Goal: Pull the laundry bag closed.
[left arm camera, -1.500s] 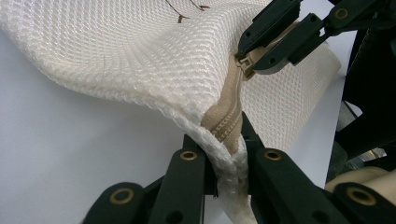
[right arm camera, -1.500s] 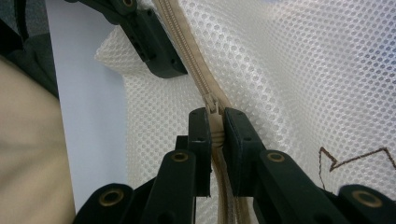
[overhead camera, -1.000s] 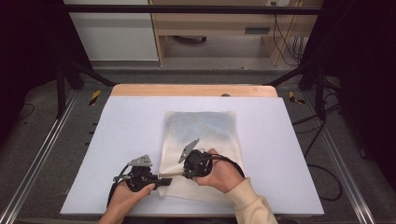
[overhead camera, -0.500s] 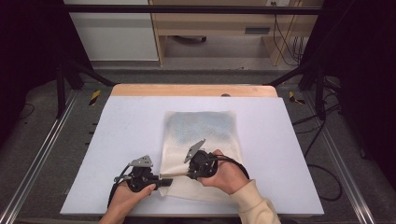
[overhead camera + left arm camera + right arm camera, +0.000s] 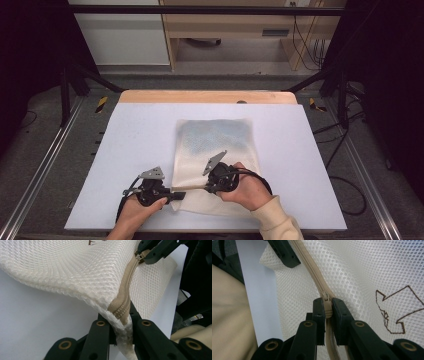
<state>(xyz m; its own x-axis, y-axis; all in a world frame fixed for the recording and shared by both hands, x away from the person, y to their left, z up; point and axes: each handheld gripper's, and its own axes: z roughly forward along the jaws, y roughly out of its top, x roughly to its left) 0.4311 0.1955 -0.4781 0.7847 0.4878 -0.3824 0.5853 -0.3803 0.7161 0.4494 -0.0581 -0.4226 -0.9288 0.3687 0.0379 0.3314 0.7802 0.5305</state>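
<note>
Mesh bag on the table, held at its near edge

The mesh bag point(image 5: 215, 150) lies on the table point(image 5: 135, 135), right of centre. The left gripper point(image 5: 176, 195) sits at its near left corner, on the zipper point(image 5: 126, 293) end; the right gripper point(image 5: 206, 187) just right, on the zipper pull point(image 5: 326, 305).

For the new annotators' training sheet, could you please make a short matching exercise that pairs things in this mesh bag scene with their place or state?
Things:
1. left gripper
2. right gripper
3. mesh bag
4. brown arrow print

Places or states:
A. lies on the white table
B. shut on the zipper pull
C. on the mesh beside the zipper
D. shut on the bag's zipper end

Pairs: 1-D, 2-B, 3-A, 4-C
</note>
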